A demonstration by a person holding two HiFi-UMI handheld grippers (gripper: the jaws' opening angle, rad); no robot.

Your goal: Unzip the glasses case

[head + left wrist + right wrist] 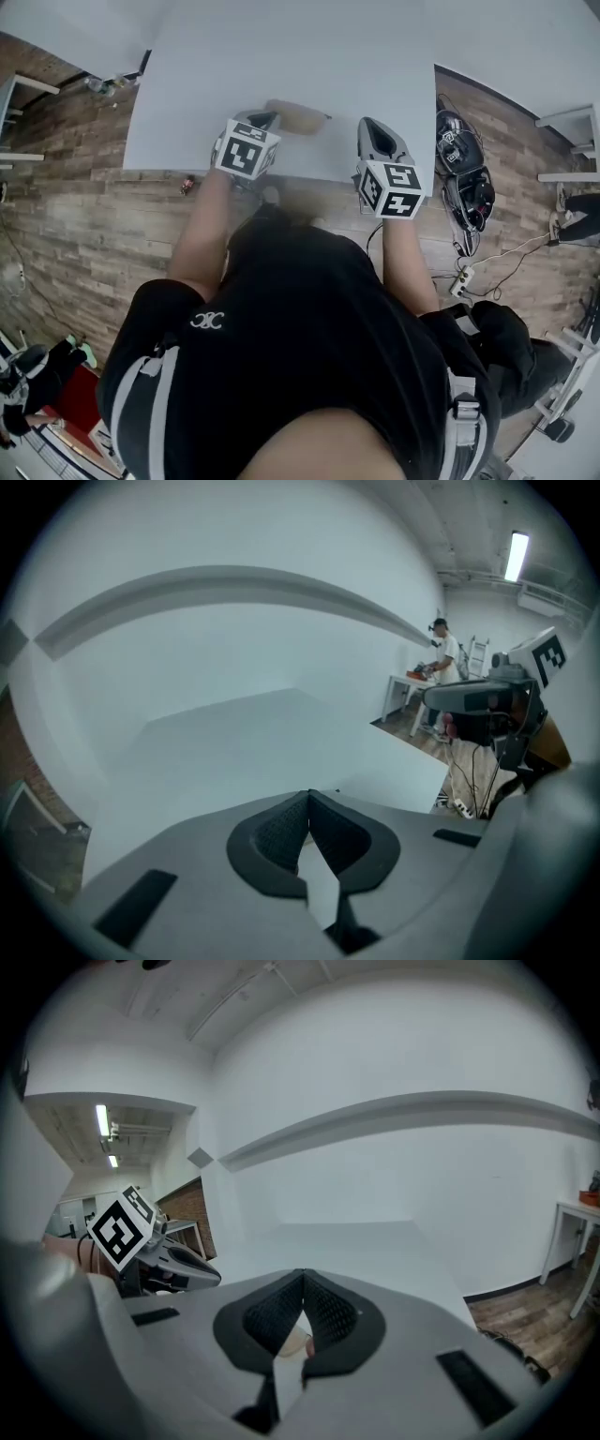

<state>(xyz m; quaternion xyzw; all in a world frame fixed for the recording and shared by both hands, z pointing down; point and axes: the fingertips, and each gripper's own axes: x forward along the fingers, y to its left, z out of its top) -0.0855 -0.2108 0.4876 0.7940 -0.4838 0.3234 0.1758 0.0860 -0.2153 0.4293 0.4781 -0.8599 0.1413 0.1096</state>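
The left hand-held gripper (260,122) is held over the near part of the white tabletop (309,47), pointed downward at a slant. In its own view the jaws are seen closed together, tip to tip, with nothing between them. The right hand-held gripper (373,129) is held well apart from it, also over the near edge of the tabletop. Its jaws are likewise closed together and empty. The case (298,116), tan and oblong, is laid flat on the tabletop between the two, just beside the tip of the left one. Whether it is touched cannot be told, its outline being blurred. In the right gripper view a tan patch (292,1342) is glimpsed through the slot below the closed tips. Cables (464,178) are spread on the wooden floor (84,216) to the right of the tabletop.
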